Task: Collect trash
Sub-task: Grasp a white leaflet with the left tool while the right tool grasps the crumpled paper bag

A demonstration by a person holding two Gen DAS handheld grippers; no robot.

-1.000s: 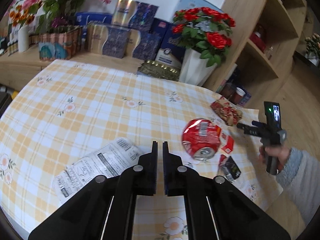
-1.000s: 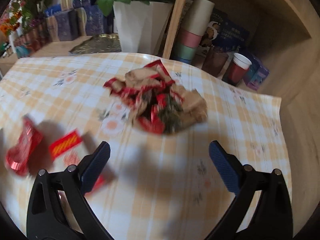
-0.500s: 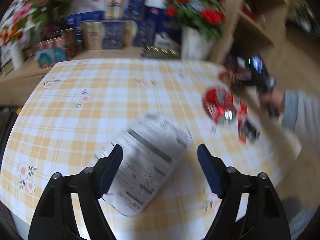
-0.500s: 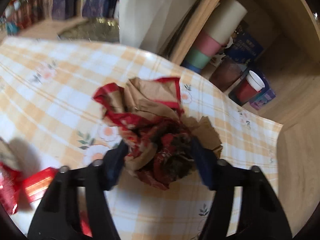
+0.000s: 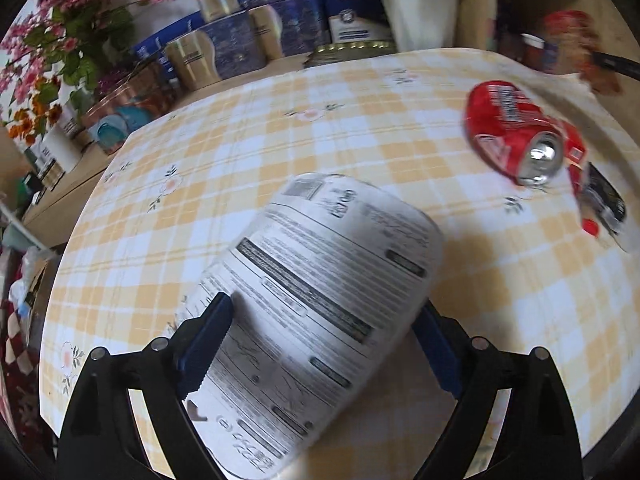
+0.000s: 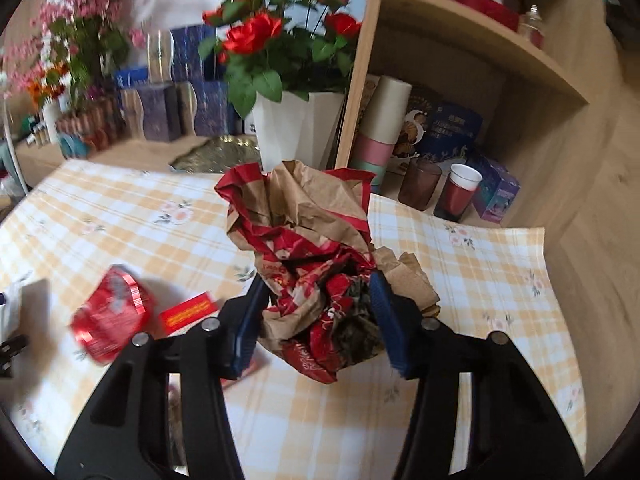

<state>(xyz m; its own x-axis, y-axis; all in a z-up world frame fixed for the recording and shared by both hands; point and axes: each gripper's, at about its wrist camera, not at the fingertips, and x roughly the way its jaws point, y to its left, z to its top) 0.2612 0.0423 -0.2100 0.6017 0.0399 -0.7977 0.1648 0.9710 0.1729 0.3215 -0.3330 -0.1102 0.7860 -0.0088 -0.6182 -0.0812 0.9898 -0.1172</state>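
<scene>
A white printed wrapper [image 5: 344, 240] lies on the yellow checked tablecloth [image 5: 280, 128], curled up between the blue pads of my left gripper [image 5: 320, 312]. Those jaws are opening and stand wide on either side of it, angled down. A crushed red can [image 5: 516, 136] lies to the right, with a red and black sachet [image 5: 600, 200] beside it. My right gripper [image 6: 316, 284] is closing, its pads pressing into a crumpled red and brown paper bag [image 6: 304, 216] held off the table. The can [image 6: 112, 312] and a small red packet [image 6: 188, 310] lie at its lower left.
A white vase of red roses [image 6: 296, 128] stands behind the table's far edge. Beside it is a wooden shelf unit with cups [image 6: 460, 188] and boxes. Blue and gold gift boxes [image 5: 232, 40] and pink flowers line a low sideboard at the back left.
My left gripper went from shut to wide and dropped over the white wrapper. My right gripper went from wide apart to clamped on the crumpled bag and raised it.
</scene>
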